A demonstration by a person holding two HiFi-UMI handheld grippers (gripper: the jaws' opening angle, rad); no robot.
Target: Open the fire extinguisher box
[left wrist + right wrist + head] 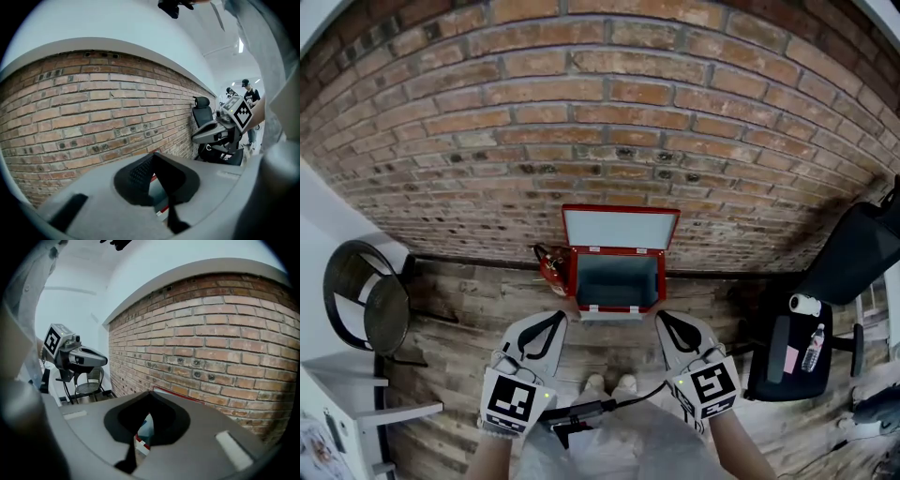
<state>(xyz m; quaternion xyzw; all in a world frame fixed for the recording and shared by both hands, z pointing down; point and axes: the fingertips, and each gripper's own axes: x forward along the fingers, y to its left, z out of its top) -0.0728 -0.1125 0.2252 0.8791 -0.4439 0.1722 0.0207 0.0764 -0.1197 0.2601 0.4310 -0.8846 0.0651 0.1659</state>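
The red fire extinguisher box (619,251) stands on the wooden floor against the brick wall. Its lid (621,228) is raised and leans back on the bricks, and the grey inside shows. A red extinguisher (551,265) lies just left of the box. My left gripper (558,316) and right gripper (661,317) hang side by side just in front of the box's front edge, both shut and holding nothing. Through the left gripper's (154,153) own frame only a strip of red box shows. Past the right gripper's (150,393) jaws, the lid's red edge (187,395) is visible.
A round black stool (366,295) stands at the left beside a white shelf (356,412). At the right are a black office chair (853,253) and a black seat carrying a bottle (814,347) and a white roll (804,304). My shoes (609,382) are just behind the grippers.
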